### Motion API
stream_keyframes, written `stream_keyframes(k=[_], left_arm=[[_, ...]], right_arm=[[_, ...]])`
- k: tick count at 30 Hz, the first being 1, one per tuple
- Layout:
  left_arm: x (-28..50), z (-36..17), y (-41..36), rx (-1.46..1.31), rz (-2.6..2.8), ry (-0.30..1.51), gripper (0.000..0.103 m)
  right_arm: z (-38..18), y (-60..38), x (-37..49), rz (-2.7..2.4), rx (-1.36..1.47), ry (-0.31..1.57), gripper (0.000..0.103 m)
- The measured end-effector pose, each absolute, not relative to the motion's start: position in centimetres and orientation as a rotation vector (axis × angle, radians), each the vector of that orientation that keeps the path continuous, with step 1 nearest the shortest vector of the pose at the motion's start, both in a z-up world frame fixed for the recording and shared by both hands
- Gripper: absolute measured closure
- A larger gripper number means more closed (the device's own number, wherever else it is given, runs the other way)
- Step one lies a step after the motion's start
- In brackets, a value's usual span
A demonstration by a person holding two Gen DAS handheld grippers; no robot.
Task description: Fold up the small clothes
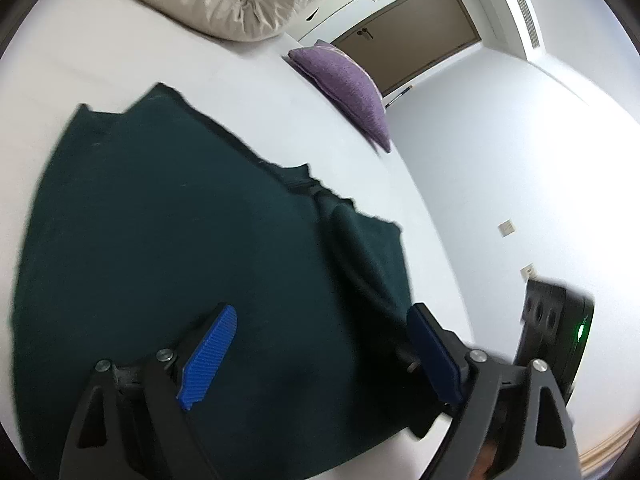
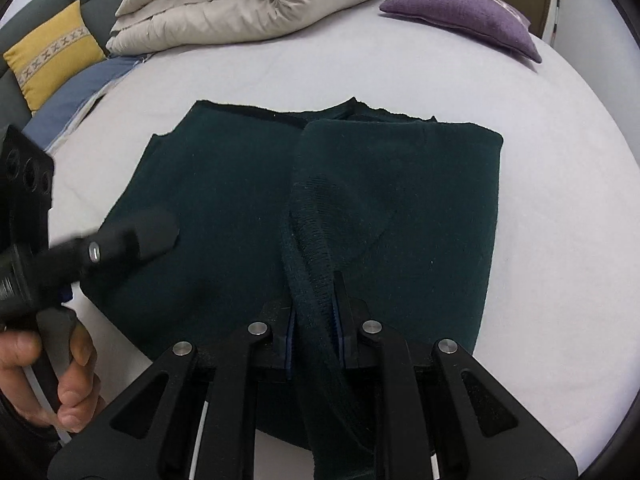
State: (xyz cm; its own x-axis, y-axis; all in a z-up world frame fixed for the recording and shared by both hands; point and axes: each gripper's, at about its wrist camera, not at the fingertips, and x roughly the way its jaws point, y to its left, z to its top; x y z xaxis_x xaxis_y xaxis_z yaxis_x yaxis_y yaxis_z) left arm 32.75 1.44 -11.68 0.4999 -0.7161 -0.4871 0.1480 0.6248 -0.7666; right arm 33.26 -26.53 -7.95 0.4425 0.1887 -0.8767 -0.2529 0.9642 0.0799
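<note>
While the right gripper (image 2: 314, 312) clamps the ribbed edge of the dark green garment (image 2: 224, 200), the left gripper (image 1: 320, 356) hangs with jaws released above it.

Both grippers: black linkage arms, silver round screws at the pivots. Left gripper (image 1: 316, 356) carries blue ribbed pads (image 1: 210, 354). Right gripper (image 2: 314, 320) shows thin blue pad edges.

The right hand-held gripper (image 2: 314, 320) is clamped on cloth; the left hand-held gripper (image 1: 320, 348) gapes wide, gripped by a hand (image 2: 48, 376).
</note>
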Motion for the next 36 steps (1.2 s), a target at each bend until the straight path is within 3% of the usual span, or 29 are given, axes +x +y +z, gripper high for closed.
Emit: stream_keyframes(k=[11, 14, 16, 18, 21, 23, 24, 25, 28, 36], left_arm=[[38.3, -12.3, -5.1, -0.656, -0.644, 1.087, 0.009], [38.7, -11.9, -5.9, -0.637, -0.621, 1.106, 0.023], [38.6, -11.7, -6.5, -0.620, -0.622, 1.117, 0.040], [38.6, -11.5, -7.6, -0.571, -0.632, 1.139, 0.050], [38.3, -11.4, -8.2, -0.528, -0.629, 1.150, 0.053], [38.3, -11.3, -8.5, -0.523, -0.627, 1.154, 0.062], [38.4, -11.3, -8.7, -0.515, -0.625, 1.154, 0.073], [38.3, -11.4, -8.8, -0.507, -0.623, 1.157, 0.076], [38.3, -11.7, -8.5, -0.513, -0.627, 1.161, 0.085], [37.6, -11.5, -4.9, -0.614, -0.690, 1.145, 0.090]], right_arm=[[-9.5, -27.0, 31.7, 0.306, 0.006, 1.034, 0.085], [-9.6, -27.3, 30.9, 0.329, 0.011, 1.021, 0.080], [-9.3, -27.8, 29.2, 0.353, -0.001, 0.998, 0.079], [-9.3, -28.1, 28.5, 0.357, -0.001, 0.990, 0.078], [-8.5, -29.3, 26.3, 0.363, 0.026, 0.975, 0.077], [-7.7, -30.2, 24.2, 0.388, 0.043, 0.944, 0.060], [-7.4, -30.7, 23.3, 0.395, 0.052, 0.930, 0.055], [-7.0, -31.6, 21.8, 0.400, 0.069, 0.902, 0.051], [-6.1, -33.7, 19.9, 0.420, 0.137, 0.860, 0.051], [-7.5, -40.7, 19.7, 0.338, 0.410, 0.851, 0.046]])
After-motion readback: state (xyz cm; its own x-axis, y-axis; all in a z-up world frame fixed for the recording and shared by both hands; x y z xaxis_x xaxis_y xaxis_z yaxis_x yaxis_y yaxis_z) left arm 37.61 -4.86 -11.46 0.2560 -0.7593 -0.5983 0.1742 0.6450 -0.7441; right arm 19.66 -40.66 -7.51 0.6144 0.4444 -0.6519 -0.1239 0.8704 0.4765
